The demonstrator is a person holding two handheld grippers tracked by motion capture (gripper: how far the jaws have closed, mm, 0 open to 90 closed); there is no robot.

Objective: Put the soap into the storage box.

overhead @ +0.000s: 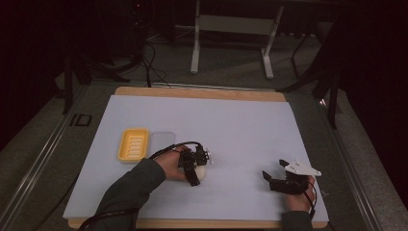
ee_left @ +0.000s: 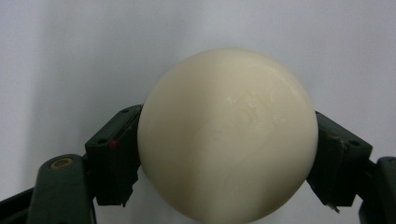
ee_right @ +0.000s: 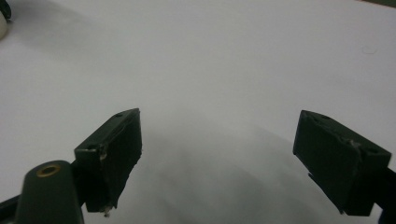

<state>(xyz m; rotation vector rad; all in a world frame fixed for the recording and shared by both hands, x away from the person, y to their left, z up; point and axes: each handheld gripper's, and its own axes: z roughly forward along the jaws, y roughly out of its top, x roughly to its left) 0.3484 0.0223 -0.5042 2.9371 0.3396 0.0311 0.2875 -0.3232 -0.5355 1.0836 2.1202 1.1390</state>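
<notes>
A cream, rounded bar of soap [ee_left: 227, 135] sits between the two black jaws of my left gripper [ee_left: 228, 142], and both pads lie against its sides. In the high view the left gripper [overhead: 195, 166] is low over the white mat, just left of centre, with the soap [overhead: 203, 173] showing pale beneath it. My right gripper [overhead: 275, 174] rests near the mat's front right with its jaws wide apart. In the right gripper view the right gripper [ee_right: 219, 140] holds nothing, with bare mat between its jaws.
A yellow ribbed soap dish [overhead: 133, 143] lies at the left of the white mat [overhead: 240, 125], with a pale translucent lid [overhead: 162, 141] beside it. The mat covers a wooden table [overhead: 202, 93]. Table legs and cables stand on the floor beyond.
</notes>
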